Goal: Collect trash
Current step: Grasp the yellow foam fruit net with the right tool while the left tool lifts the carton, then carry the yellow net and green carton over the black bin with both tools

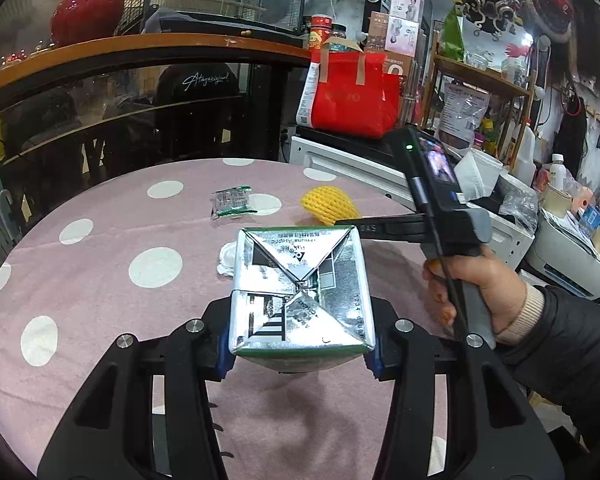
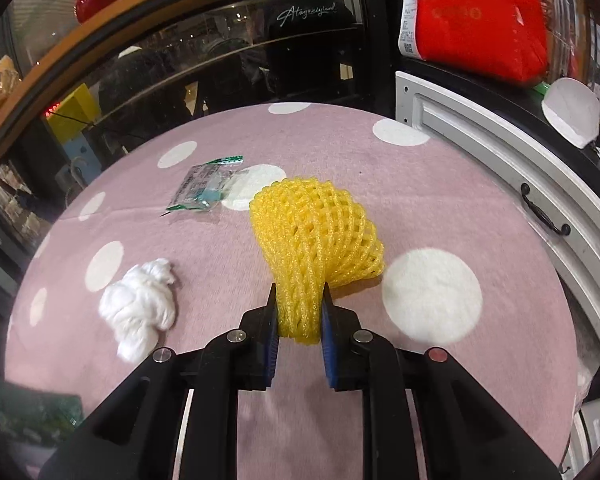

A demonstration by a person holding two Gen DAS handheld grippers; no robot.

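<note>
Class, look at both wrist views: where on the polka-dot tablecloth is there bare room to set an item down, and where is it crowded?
Free: the cloth left of the carton, and the right side between the yellow foam net and the white cabinet. Crowded: the middle, where the wrapper, tissue wad and net lie close together.

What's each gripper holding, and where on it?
Left gripper clamps the carton across its side walls. Right gripper pinches the yellow foam net at its narrow near end.

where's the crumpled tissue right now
In the right wrist view the tissue lies on the tablecloth, left of the right claw and its yellow net, nearer than the wrapper.
</note>
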